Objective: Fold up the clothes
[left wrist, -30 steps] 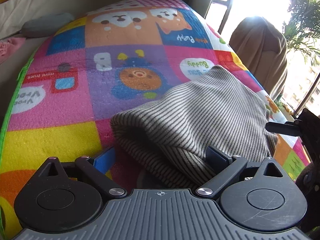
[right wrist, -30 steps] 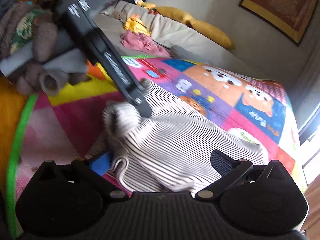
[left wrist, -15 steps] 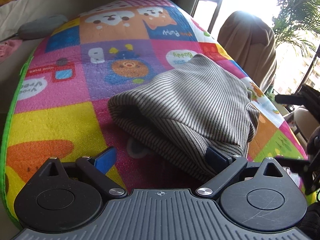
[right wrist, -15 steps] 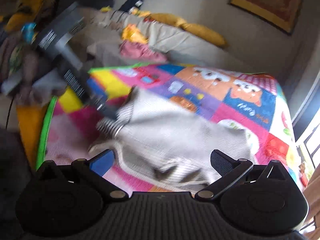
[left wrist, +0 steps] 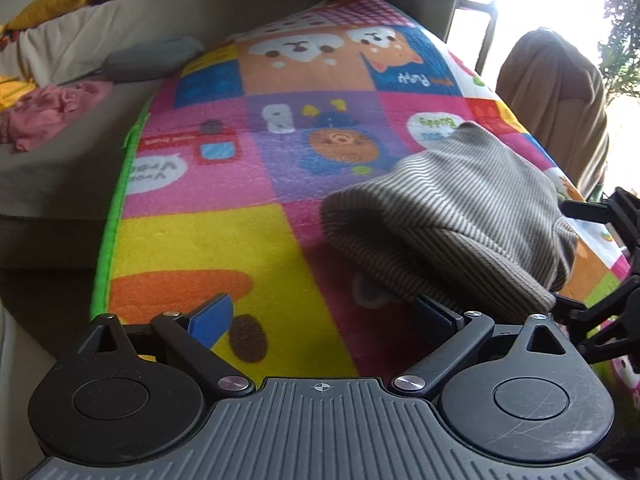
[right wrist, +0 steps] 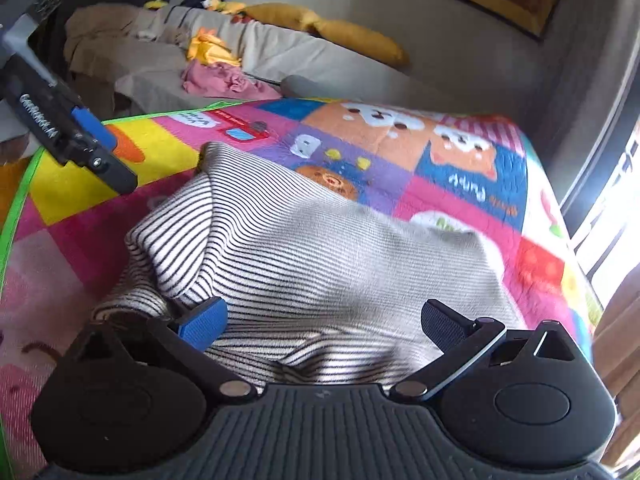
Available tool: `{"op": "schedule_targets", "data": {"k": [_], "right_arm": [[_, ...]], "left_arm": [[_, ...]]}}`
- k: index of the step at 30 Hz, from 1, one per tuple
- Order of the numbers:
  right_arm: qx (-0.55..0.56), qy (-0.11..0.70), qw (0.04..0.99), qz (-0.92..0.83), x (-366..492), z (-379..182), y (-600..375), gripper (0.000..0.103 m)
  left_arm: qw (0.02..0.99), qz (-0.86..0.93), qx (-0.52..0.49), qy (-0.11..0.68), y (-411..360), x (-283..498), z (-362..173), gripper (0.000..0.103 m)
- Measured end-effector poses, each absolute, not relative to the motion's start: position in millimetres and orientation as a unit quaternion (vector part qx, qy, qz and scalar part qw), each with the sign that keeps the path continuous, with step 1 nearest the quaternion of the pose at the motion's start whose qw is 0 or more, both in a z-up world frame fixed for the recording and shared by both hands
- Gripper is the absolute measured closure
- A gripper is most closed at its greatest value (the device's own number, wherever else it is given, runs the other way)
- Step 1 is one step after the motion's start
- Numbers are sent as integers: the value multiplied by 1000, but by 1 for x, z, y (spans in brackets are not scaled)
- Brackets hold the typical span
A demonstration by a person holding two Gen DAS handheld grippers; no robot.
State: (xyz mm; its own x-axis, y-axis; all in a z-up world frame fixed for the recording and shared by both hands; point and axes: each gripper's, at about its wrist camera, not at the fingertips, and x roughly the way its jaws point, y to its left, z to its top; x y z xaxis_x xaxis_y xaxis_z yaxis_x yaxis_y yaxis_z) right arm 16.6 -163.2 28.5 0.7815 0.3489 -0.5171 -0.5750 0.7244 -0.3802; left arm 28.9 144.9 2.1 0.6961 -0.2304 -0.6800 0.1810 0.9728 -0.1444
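Striped garment (right wrist: 320, 248) lying folded over on play mat (left wrist: 192, 248), one rounded fold edge visible, bundle loose and uneven. Left gripper (left wrist: 324, 312) spread wide, empty. Right gripper (right wrist: 324, 320) likewise wide above cloth. Likely mid-task: flattening and further folds left.

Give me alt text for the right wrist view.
A striped garment lies folded on a bright cartoon play mat, with the right tongs open just above its near edge. The left tongs reach in from the upper left, and a sofa strewn with clothes stands behind.
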Motion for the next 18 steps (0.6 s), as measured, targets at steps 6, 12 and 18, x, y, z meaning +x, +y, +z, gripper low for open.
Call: {"op": "schedule_targets", "data": {"k": [6,12,18], "right_arm": [[-237,167,899,329,-15,62,-150,0],[-295,187,869,350,-21,23,-112,15],[-284,208,873,337,-11,15,-107,23]], "left_arm": [[924,-85,-46,371,153,35,5,4],[925,-92,-31,368,145,35,10,4],[923,-98,-21,371,141,35,11,4]]}}
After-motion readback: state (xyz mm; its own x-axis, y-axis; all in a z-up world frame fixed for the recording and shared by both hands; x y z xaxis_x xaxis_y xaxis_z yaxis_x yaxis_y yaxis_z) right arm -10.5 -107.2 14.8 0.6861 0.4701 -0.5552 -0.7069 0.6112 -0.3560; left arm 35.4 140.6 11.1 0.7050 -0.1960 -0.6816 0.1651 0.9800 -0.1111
